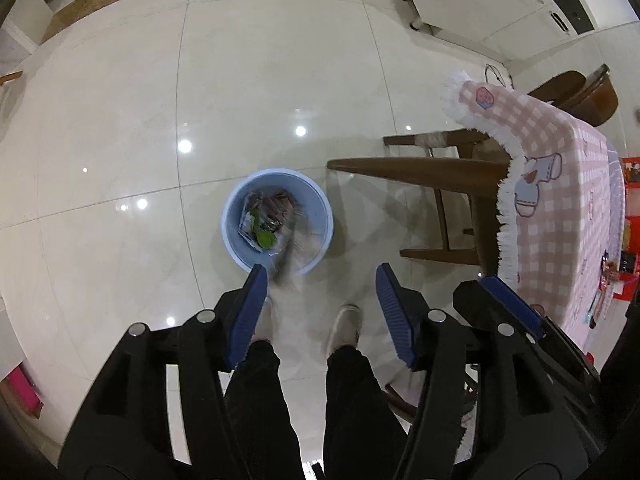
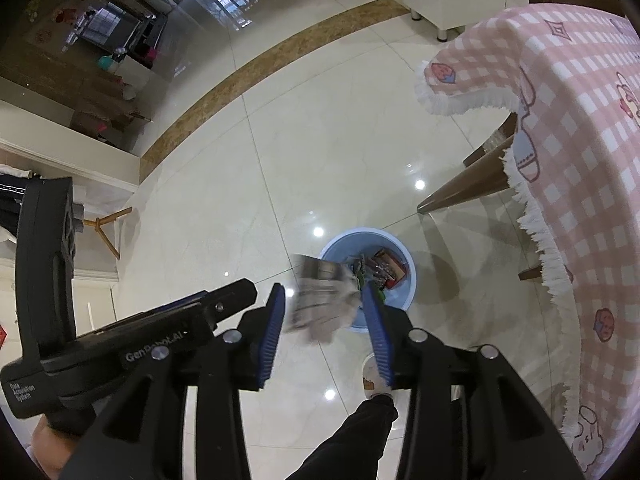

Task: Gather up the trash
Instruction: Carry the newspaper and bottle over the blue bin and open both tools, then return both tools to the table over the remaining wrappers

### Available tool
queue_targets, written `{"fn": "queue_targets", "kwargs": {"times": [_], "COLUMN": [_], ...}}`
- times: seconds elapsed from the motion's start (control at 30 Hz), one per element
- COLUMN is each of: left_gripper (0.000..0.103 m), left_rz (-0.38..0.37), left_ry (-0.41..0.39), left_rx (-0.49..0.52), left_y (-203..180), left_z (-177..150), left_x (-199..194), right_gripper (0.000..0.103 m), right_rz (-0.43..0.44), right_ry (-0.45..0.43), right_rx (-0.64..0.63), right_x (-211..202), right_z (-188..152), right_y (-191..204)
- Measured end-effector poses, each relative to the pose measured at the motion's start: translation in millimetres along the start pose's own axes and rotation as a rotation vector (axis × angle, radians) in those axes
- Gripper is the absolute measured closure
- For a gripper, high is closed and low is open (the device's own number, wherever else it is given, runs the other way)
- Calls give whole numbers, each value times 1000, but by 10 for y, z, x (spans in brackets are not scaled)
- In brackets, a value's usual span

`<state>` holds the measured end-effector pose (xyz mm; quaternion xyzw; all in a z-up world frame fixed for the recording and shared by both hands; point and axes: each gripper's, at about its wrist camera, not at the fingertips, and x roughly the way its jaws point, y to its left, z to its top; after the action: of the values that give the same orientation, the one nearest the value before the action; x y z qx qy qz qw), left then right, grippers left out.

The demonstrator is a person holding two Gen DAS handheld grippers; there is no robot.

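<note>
A light blue bin (image 1: 277, 220) stands on the tiled floor with several wrappers inside; it also shows in the right wrist view (image 2: 370, 276). A blurred grey wrapper (image 2: 322, 300) is in mid-air between the fingers of my right gripper (image 2: 326, 312), which is open, and is not clamped. The same wrapper shows as a grey streak (image 1: 288, 248) over the bin's near rim. My left gripper (image 1: 322, 284) is open and empty above the floor, just short of the bin.
A table with a pink checked cloth (image 1: 560, 200) stands to the right, with wooden legs (image 1: 420, 172) near the bin. The person's legs and shoes (image 1: 344, 328) are below the grippers. A white cabinet (image 1: 472, 0) stands at the back.
</note>
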<state>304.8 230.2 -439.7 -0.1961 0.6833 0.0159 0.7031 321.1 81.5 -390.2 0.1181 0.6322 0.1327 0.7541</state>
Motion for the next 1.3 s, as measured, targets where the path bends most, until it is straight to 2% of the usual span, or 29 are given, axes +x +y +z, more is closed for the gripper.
{"fn": "queue_targets", "kwargs": {"times": [0.37,0.5,0.57,0.7,0.87,1.1,1.3], "left_gripper": [47,47,47,46,42,34,26], "left_rz": [24,37,38,21,-24,-128,-204], "left_ry": [-41,-100,-154,-242,-277,-205,-137], "left_rx": [18,69,111,206,361,669,818], "left_y": [-305,-634,-886,-1541,-2491,-4107,-5163], "left_z": [-32,-64,-97,-164,-336,-792,-1105], "left_x": [-153,-330,-473,-691,-684,-232,189], "right_gripper": [63,63,63,63,63,63,62], "right_rz": [16,22,27,11,-48,-189,-267], "right_ry": [-39,-94,-145,-250,-354,-456,-498], "right_rx": [27,44,48,76,171,343,452], "right_x": [-255,-534,-777,-1250,-1796,-2471,-2775], "right_z": [0,40,63,73,-32,-382,-659], "right_y": [-311,-555,-724,-1142,-1949,-3317,-4272]}}
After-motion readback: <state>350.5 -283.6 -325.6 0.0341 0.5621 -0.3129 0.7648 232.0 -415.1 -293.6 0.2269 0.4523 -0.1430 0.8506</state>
